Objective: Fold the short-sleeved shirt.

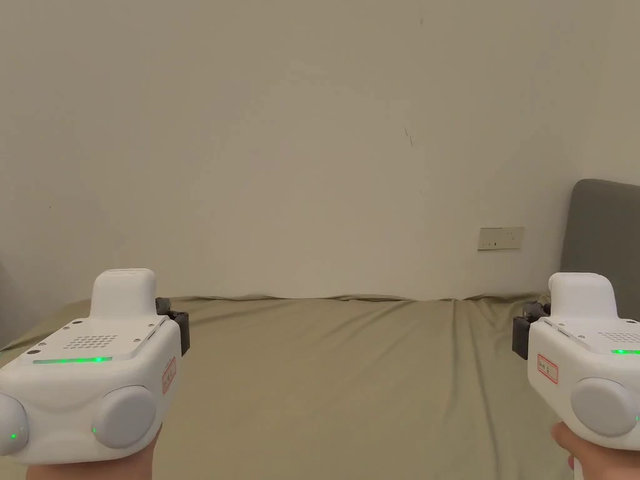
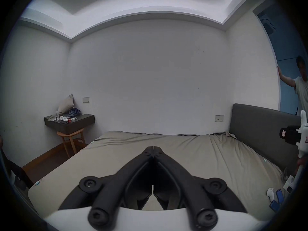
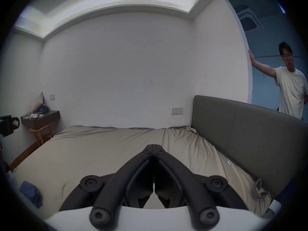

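Observation:
A crumpled blue garment [image 3: 30,195] lies on the beige bed sheet [image 1: 350,375] near the bed's edge, at the lower left of the right gripper view; I cannot tell its shape. Above the sheet I hold both grippers level, well apart from each other and from the garment. The left gripper [image 2: 152,148] has its black jaws pressed together with nothing between them. The right gripper [image 3: 154,147] is shut the same way and empty. In the head view their white bodies sit at the lower left [image 1: 94,362] and lower right [image 1: 587,362].
A grey padded headboard [image 3: 241,134] runs along the bed's right side. A dark wall shelf [image 2: 70,121] with clutter and a wooden stool [image 2: 71,139] stand at the left. A person [image 3: 291,88] leans in the doorway. Small items [image 2: 276,199] lie by the headboard.

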